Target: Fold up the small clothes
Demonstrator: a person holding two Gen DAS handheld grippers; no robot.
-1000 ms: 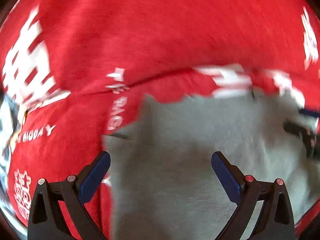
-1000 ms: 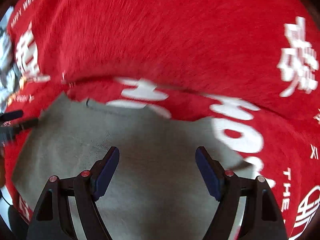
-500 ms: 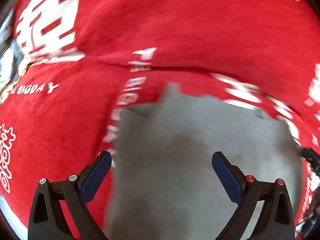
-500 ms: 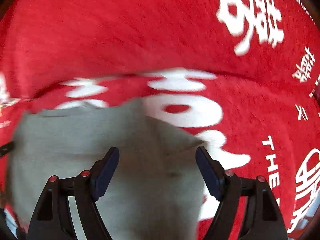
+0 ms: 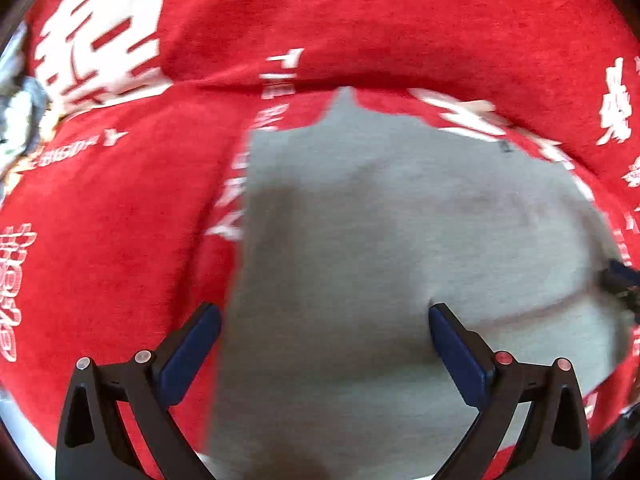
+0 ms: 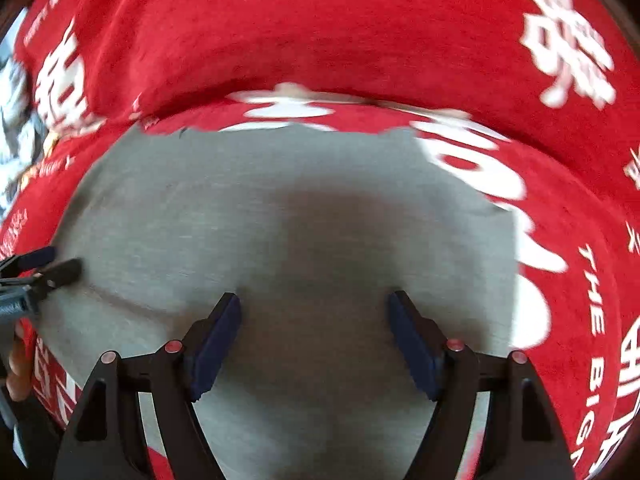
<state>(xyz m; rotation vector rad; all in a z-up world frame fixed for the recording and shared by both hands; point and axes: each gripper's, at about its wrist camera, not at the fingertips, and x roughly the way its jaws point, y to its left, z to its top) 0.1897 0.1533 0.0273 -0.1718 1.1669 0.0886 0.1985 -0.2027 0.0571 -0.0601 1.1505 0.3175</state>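
Observation:
A small grey garment (image 5: 400, 248) lies flat on a red cloth with white lettering (image 5: 120, 240). It also fills the middle of the right wrist view (image 6: 280, 216). My left gripper (image 5: 325, 334) is open and empty, just above the garment's near left part. My right gripper (image 6: 314, 326) is open and empty over the garment's near middle. The left gripper's tips (image 6: 60, 270) show at the left edge of the right wrist view, at the garment's left side. The right gripper's tips (image 5: 618, 276) show at the right edge of the left wrist view.
The red cloth (image 6: 360, 32) covers the whole surface, with a raised fold (image 6: 320, 92) running across behind the garment. A patterned grey and white patch (image 5: 16, 120) shows at the far left edge.
Both views have shifted over the grey garment. The right gripper now sits over its middle instead of its right part. Both grippers stay open.

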